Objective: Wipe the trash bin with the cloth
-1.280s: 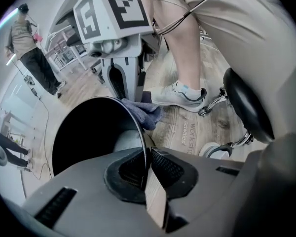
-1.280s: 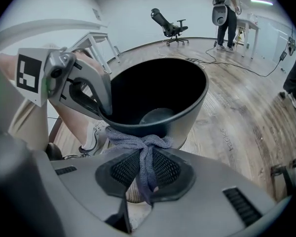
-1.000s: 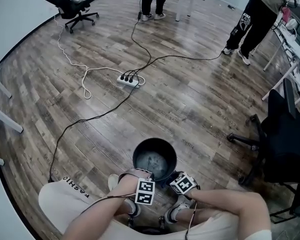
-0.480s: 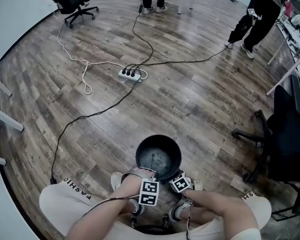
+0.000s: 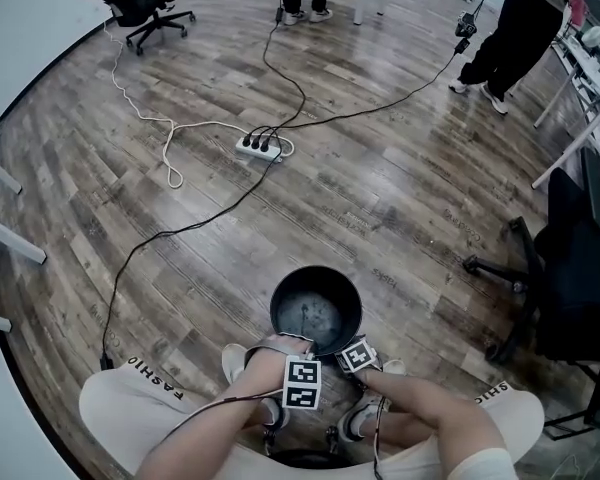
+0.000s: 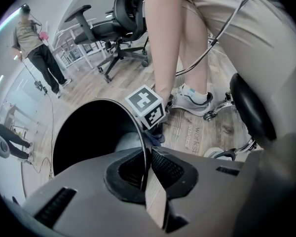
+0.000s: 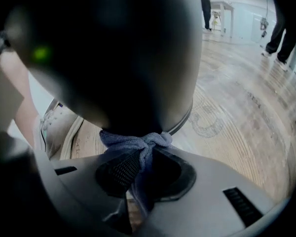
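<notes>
Two grippers: both are at work, one on the bin and one on the cloth.
Left gripper [image 6: 148, 166]: its fingers are clamped on the thin rim of the trash bin [image 6: 89, 137], one inside the wall and one outside.
Right gripper [image 7: 138, 177]: its fingers are closed on a bunched blue-grey cloth [image 7: 134, 144], with a wad bulging ahead of the tips.
Bin's place: upright on the wood floor [image 5: 380, 198], mouth up, just in front of the person's feet.
Cloth's place: at the bin's outer wall on the person's side. It seems to press on the wall, though that spot is too dark to be sure.
Bin's handling: probably light, stiff and smooth, so it may slide or tip under a push. The rim is the best place to steady it.
Cloth's handling: soft and limp. Gripping it by the bunch keeps a pad between the fingers and the wall.
</notes>
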A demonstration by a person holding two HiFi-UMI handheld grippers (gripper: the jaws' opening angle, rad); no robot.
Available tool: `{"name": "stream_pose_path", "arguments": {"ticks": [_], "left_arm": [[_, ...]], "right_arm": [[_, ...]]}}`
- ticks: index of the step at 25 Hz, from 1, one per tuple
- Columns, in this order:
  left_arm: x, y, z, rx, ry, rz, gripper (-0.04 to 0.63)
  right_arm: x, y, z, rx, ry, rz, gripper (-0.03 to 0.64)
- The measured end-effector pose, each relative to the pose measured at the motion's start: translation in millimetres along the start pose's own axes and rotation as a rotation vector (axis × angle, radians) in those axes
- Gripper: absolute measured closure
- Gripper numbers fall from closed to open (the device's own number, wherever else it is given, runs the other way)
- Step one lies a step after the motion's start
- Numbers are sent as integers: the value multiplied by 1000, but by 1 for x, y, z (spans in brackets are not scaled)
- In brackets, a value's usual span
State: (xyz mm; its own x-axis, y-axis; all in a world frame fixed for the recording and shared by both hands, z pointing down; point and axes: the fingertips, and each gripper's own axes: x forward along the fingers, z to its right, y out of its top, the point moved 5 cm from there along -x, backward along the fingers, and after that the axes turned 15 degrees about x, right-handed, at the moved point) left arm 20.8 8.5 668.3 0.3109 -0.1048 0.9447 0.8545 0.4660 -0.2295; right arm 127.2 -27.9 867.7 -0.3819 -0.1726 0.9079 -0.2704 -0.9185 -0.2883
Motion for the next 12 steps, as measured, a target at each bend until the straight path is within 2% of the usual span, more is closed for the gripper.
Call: {"name": "stream_pose_path", "arguments": {"ticks": [2, 4, 5, 9, 12], "left_arm": [[0, 0, -1, 2, 11, -7, 554], [-1, -1, 0, 5, 10, -5, 551], [-2, -2, 2, 4, 2, 2, 551], [-5, -5, 7, 14, -37, 32, 529], [-9, -11, 10, 63, -43, 19, 493]], "right_arm": [[-27, 4, 3, 132, -76, -57, 543], [-45, -1, -19, 266, 6, -79, 543], [-55, -4, -31, 283, 40, -88, 543], [-113, -2, -68, 211, 109, -72, 543], [-159, 11, -89, 193, 168, -44, 543]]}}
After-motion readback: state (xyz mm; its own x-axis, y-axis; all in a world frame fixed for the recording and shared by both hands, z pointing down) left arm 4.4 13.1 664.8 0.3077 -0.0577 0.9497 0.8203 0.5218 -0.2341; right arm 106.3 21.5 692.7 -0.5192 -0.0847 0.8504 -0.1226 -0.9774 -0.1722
